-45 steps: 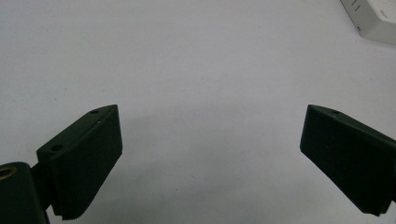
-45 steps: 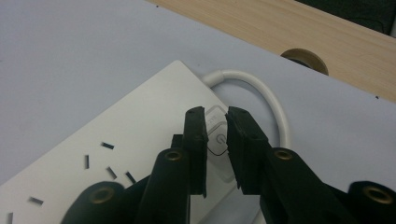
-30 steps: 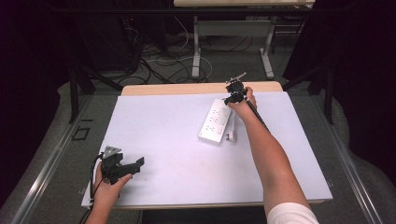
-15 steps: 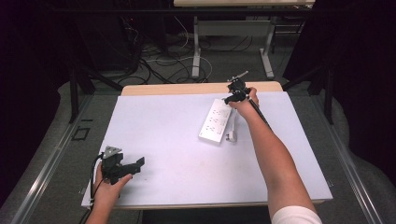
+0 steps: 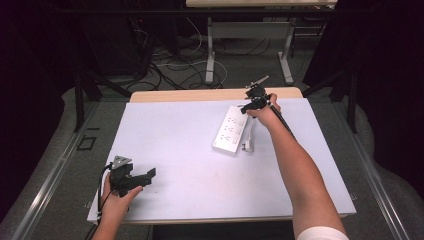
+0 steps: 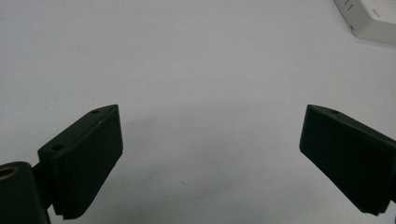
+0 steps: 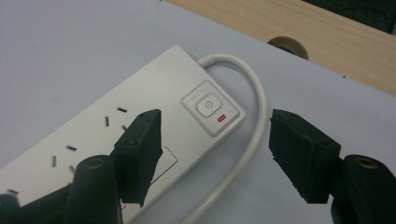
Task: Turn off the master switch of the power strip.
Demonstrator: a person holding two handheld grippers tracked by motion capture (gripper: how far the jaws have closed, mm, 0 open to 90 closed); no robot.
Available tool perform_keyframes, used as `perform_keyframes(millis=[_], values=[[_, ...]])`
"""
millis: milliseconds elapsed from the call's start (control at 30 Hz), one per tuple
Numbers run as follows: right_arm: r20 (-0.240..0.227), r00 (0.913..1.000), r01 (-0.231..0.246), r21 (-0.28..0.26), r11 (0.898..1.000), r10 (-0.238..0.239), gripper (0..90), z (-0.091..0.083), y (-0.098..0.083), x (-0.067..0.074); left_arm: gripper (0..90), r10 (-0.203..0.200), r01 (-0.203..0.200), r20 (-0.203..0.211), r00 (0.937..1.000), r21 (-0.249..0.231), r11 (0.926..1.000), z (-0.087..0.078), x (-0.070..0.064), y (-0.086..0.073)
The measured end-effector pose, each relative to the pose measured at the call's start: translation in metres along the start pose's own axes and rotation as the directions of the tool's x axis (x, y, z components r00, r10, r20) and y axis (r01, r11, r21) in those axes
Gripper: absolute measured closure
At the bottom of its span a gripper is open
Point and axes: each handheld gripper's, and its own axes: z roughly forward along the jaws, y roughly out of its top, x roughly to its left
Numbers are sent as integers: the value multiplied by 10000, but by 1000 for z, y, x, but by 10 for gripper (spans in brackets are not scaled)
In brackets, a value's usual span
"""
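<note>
Smooth white rectangular power strip [image 7: 140, 135]

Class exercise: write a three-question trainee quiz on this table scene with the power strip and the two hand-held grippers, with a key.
1. True or false: the right hand-held gripper is clamped on the power strip.
2. Which hand-held gripper hovers over bare table, far from the strip: A left, B right?
3. Fill in: beside the strip's power button sits a small ___ light.

Key: 1 false, its jaws stand apart; 2 A; 3 red.
</note>
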Motion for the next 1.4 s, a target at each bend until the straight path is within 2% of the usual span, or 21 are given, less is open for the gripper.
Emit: perform_keyframes(millis=[167, 200, 300, 367, 433, 500, 633, 700, 767, 933, 1133, 1233, 1333, 1400], values=[[-83, 10000, -43, 203, 9998, 44, 259, -5, -2, -1, 61, 10, -10, -13, 10000, -37, 10000, 0, 0, 1], [-20, 9995, -312, 351, 9989, 312, 241, -6, -2, -1, 61, 14, -14, -12, 10000, -2, 10000, 0, 0, 1], [-117, 9987, -499, 448, 9977, 505, 182, -10, -3, -4, 61, 60, -60, 31, 10000, 54, 10000, -1, -1, 1], [-142, 9973, -709, 574, 9958, 718, 168, -12, -3, -4, 61, 62, -62, 48, 10000, 49, 10000, -1, -1, 1], [-255, 9977, -619, 489, 9969, 632, 155, -16, -4, -5, 61, 47, -47, 22, 10000, -4, 10000, 1, -1, 1], [-236, 9960, -846, 550, 9949, 860, 154, -19, -4, -5, 61, 78, -78, 27, 10000, 36, 10000, 1, -1, 1], [-129, 9969, -773, 390, 9962, 778, 143, -29, -6, -6, 61, 127, -128, 56, 9999, 19, 9999, 0, -2, 1], [16, 9967, -817, 467, 9956, 817, 94, -33, -7, -5, 61, 225, -226, 68, 9997, 167, 9996, -1, -2, 2], [-38, 9971, -752, 438, 9962, 755, 40, -37, -9, -5, 61, 133, -133, 69, 9999, -15, 9999, 0, -3, 1], [-14, 9985, -546, 428, 9976, 547, 0, -48, -15, 0, 61, 276, -278, 128, 9995, 141, 9995, 1, -4, 2], [36, 10000, -41, 425, 9991, 39, 0, -59, -24, 8, 60, 356, -359, 142, 9993, 177, 9992, 2, -6, 3], [-114, 9997, 201, 317, 9993, -198, 0, -64, -28, 9, 60, 325, -326, 134, 9994, 58, 9995, 3, -7, 2], [-181, 9998, 116, 256, 9996, -111, 0, -69, -33, 11, 60, 346, -347, 123, 9993, 133, 9993, 3, -8, 2], [-237, 9995, 221, 285, 9993, -215, 8, -73, -37, 13, 60, 353, -355, 112, 9993, 146, 9993, 3, -8, 2]])
